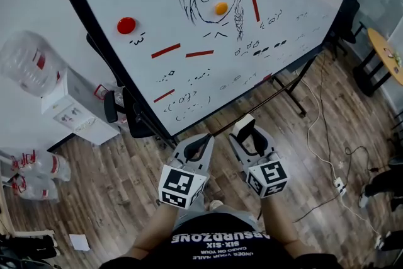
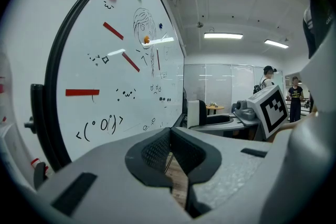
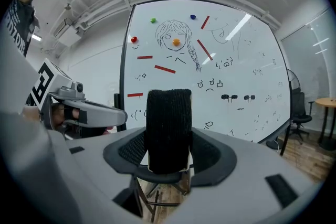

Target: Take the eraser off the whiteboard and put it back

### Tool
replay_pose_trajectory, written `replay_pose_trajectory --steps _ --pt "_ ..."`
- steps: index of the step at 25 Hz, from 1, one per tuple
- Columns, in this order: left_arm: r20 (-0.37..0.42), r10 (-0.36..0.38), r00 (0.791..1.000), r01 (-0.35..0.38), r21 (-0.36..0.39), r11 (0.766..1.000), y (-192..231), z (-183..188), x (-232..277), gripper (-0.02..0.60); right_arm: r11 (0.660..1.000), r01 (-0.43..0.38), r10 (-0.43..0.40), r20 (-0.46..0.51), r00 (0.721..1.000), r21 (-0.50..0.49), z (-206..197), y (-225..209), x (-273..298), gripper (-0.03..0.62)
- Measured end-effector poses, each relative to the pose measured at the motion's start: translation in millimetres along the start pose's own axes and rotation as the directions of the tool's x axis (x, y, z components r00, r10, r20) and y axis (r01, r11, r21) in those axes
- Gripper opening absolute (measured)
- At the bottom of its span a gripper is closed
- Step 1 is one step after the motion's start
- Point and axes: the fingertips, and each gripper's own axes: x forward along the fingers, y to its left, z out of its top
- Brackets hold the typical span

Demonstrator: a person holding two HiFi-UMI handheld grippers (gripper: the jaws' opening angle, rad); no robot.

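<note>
Now, right gripper: jaws wide, clamped on eraser.
Eraser: black, upright, held clear of whiteboard.
Left gripper: jaws together, nothing held.

The eraser is a block with a black, woven-looking felt face and a pale back edge. It stands upright between the jaws of the right gripper, both pads pressed on its sides and its upper half rising above them. From the head view, its pale end sticks out past the jaw tips. The whiteboard stands upright ahead of this gripper, apart from the eraser. It is white with a dark frame, and it carries a sketched head with a braid, small doodled faces, red strips and round coloured magnets.
</note>
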Motion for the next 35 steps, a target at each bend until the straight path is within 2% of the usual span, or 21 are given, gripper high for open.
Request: replay_pose_trajectory --steps 11,35 --pt "-0.015 -0.002 1.0 0.002 -0.013 1.0 -8.2 -9.4 -2.2 0.006 1.0 0.001 -0.001 -0.026 1.0 0.005 -14.6 1.8 -12.9 0.242" --pt "-0.016 -0.005 1.0 0.005 -0.011 1.0 -3.6 -7.9 1.6 0.006 1.0 0.005 -0.005 -0.015 1.0 0.006 -9.3 -1.2 -5.5 0.242"
